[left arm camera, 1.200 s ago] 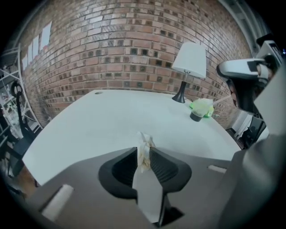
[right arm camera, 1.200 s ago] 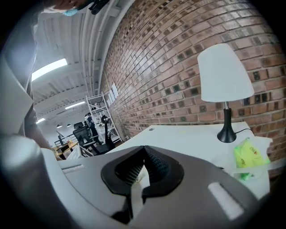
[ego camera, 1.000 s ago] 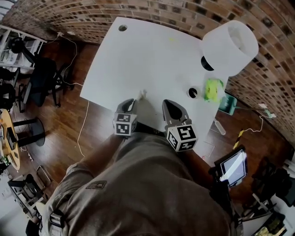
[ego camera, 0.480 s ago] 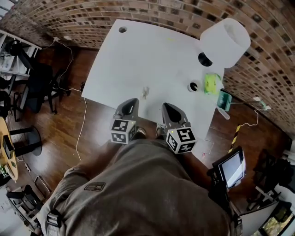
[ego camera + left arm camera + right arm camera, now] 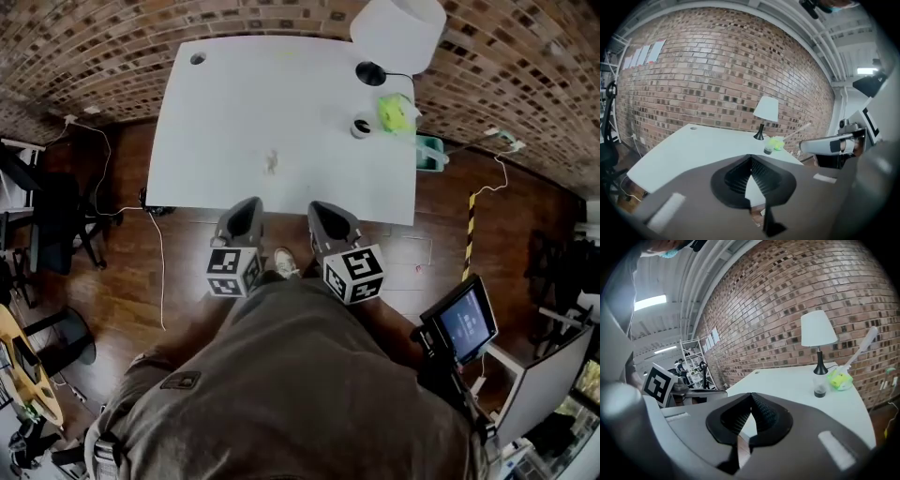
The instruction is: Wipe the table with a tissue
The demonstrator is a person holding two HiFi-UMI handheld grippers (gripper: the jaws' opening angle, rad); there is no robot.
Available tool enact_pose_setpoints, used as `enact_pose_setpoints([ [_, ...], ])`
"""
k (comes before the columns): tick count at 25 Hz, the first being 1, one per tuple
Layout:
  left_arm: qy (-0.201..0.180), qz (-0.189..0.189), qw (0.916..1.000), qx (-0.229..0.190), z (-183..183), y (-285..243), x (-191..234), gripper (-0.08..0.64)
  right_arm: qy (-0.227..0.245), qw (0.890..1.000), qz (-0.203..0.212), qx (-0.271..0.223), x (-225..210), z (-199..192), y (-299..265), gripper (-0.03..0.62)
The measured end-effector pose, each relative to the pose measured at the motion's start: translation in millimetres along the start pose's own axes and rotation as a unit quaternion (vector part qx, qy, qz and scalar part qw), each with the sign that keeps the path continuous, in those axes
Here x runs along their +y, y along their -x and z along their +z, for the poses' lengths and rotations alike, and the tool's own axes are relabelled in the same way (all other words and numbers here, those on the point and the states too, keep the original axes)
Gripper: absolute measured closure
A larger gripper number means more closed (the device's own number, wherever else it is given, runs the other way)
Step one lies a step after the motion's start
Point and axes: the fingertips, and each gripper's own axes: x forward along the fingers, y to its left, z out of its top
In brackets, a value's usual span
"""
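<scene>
Left gripper (image 5: 247, 202) and right gripper (image 5: 319, 207) have drawn back past the counter's (image 5: 216, 103) near edge; the tissue (image 5: 272, 161) now lies loose on it.
Both hang side by side over the wooden floor (image 5: 187, 246), just off that edge, each with its fingers (image 5: 761, 174) clenched together on nothing. The small crumpled tissue sits a little in from the middle of the near edge, apart from both grippers. A white lamp (image 5: 398, 33), a small cup (image 5: 361, 126) and a yellow-green object (image 5: 396, 112) stand by the far right corner.
</scene>
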Motion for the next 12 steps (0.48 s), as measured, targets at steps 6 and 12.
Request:
enact_pose_setpoints([
  [6, 0.006, -0.023, 0.9997, -0.004, -2.7, 5.5, -15.8, 0.558, 0.002, 1.000, -0.007, 0.000, 6.2, -8.8, 14.2, 0.581],
  [12, 0.007, -0.021, 0.9994, -0.028, 14.5, -0.2, -19.8, 0.558, 0.011, 1.000, -0.004, -0.008, 1.9, 1.2, 11.7, 0.583],
])
